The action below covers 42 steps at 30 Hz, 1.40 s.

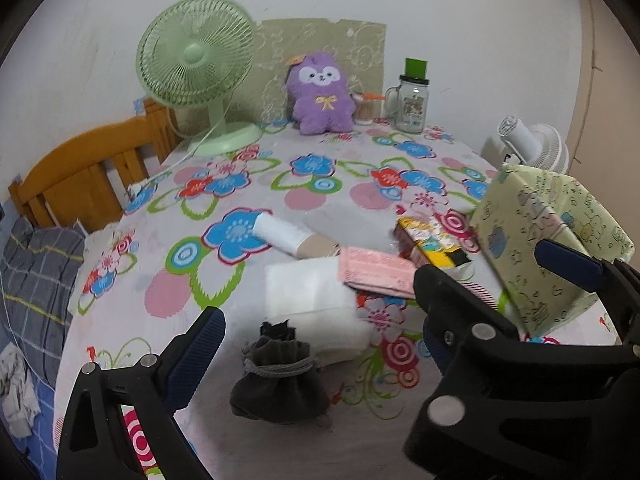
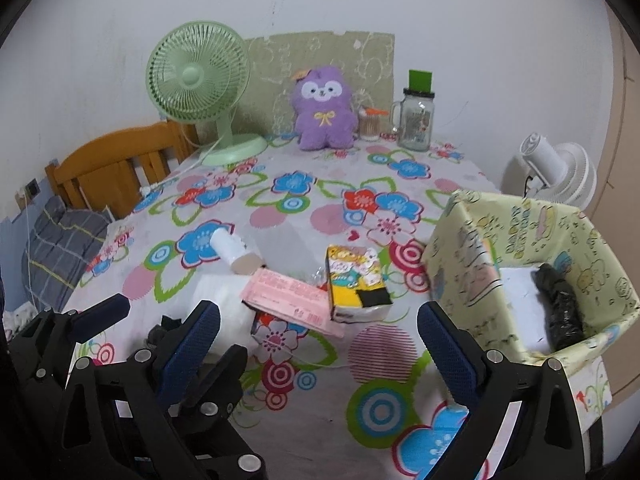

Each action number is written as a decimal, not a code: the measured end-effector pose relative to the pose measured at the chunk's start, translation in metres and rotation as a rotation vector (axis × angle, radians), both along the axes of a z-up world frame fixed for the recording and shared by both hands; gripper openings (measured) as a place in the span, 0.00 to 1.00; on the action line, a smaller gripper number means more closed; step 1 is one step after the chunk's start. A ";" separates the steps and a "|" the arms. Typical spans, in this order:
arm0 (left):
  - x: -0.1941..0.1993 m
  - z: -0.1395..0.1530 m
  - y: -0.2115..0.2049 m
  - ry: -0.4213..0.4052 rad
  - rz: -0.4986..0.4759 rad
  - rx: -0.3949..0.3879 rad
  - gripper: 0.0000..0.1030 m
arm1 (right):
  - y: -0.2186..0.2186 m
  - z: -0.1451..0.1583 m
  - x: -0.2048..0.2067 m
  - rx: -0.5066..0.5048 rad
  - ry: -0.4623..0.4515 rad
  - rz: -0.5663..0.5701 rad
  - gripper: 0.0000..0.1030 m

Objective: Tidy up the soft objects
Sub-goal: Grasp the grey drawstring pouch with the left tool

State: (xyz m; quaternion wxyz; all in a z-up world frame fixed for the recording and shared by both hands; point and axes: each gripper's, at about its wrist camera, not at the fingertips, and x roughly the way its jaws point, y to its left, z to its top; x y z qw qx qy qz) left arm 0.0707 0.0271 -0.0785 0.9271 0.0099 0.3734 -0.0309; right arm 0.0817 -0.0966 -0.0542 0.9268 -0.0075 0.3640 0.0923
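Grippers hover with jaws apart above a flower-print surface point(image 2: 304, 216) strewn with soft goods.

Left gripper point(image 1: 320, 344) hangs empty over a dark drawstring pouch point(image 1: 280, 380), which sits near the front edge, just in front of a folded white cloth point(image 1: 316, 300). Right gripper point(image 2: 320, 340) is likewise empty, with the patterned fabric bin point(image 2: 472, 240) at its right; inside the bin lie a white item point(image 2: 520, 300) and a black bundle point(image 2: 560, 308). Mid-surface, a pink packet point(image 2: 292, 300) overlaps the white cloth, beside a yellow tissue pack point(image 2: 356, 280) and a nearly spent paper roll point(image 2: 234, 250). At the far edge stand a green fan point(image 2: 200, 84), a purple plush toy point(image 2: 324, 112) and a glass mug jar point(image 2: 416, 120). A white fan point(image 2: 556, 172) stands beyond the bin, far right.
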 end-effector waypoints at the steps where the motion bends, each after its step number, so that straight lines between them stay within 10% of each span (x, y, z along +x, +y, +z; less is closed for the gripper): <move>1: 0.001 -0.003 0.003 0.008 0.008 -0.008 0.97 | 0.002 -0.002 0.001 0.000 0.006 0.003 0.97; 14: 0.012 -0.034 0.022 0.090 0.041 -0.015 0.96 | 0.016 -0.035 0.013 -0.001 0.091 0.034 0.92; 27: 0.012 -0.044 0.026 0.123 0.011 -0.091 0.41 | 0.018 -0.047 0.023 0.000 0.129 0.031 0.92; 42: 0.013 -0.022 0.024 0.057 0.024 -0.057 0.37 | 0.011 -0.034 0.032 0.026 0.099 0.026 0.92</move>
